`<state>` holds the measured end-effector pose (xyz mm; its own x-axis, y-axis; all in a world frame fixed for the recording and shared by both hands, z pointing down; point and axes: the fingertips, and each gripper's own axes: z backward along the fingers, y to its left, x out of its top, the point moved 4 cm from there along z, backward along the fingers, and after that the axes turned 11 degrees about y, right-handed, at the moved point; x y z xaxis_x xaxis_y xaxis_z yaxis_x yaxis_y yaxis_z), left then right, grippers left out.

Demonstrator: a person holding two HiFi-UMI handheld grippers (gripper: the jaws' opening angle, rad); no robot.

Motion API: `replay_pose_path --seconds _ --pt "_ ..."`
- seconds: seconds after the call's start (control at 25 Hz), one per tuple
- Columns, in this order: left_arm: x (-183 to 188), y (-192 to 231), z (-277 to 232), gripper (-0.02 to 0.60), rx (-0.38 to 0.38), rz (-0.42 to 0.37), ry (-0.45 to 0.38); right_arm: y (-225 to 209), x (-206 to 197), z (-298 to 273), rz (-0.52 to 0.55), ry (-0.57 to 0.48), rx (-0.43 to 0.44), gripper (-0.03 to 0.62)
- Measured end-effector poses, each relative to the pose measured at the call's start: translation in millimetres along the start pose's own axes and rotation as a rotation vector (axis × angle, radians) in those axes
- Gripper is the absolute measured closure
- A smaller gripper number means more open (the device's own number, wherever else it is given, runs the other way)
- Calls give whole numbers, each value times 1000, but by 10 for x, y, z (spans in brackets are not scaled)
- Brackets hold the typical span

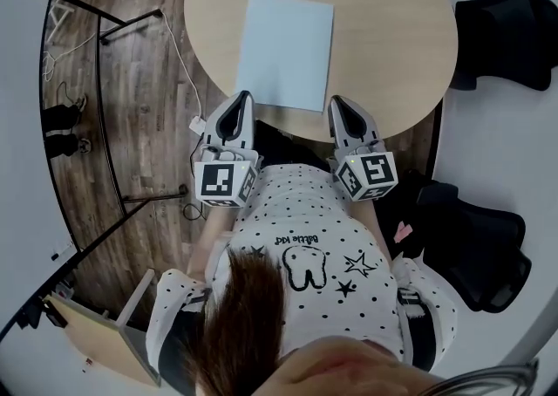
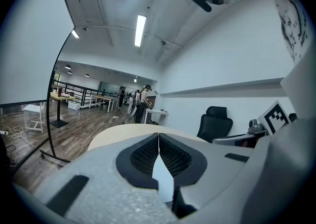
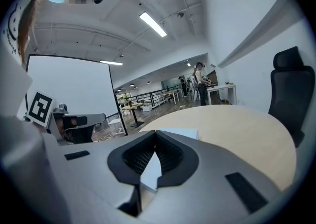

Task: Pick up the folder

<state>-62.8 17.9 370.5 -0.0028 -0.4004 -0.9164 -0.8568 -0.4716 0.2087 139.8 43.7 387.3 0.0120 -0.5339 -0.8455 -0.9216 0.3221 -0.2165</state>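
The round wooden table (image 1: 392, 28) fills the upper middle of the head view. The pale blue folder (image 1: 286, 52) lies flat on it, closed, its near edge close to the table's lower rim. In the right gripper view the folder (image 3: 180, 133) shows just beyond the jaw tips. The left gripper (image 1: 242, 99) and the right gripper (image 1: 338, 103) hang at that lower rim, one just outside each near corner of the folder, neither touching it. In both gripper views the jaws are closed tip to tip, with nothing held between them

The trouble likely lies in how flat and thin the folder is. With the jaws closed no grasp is possible, and a closed tip pressed forward would only shove the folder away across the smooth top. Even opened, a lower jaw has no gap to slip under, so the folder may skid. Pinched at one corner alone, it could sag or fall open
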Motion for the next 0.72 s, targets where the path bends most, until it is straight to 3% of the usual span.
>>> replay_pose_path --seconds 0.72 --pt "509 374 -606 563 -94 -17 8 -95 426 -323 -73 -33 -64 588"
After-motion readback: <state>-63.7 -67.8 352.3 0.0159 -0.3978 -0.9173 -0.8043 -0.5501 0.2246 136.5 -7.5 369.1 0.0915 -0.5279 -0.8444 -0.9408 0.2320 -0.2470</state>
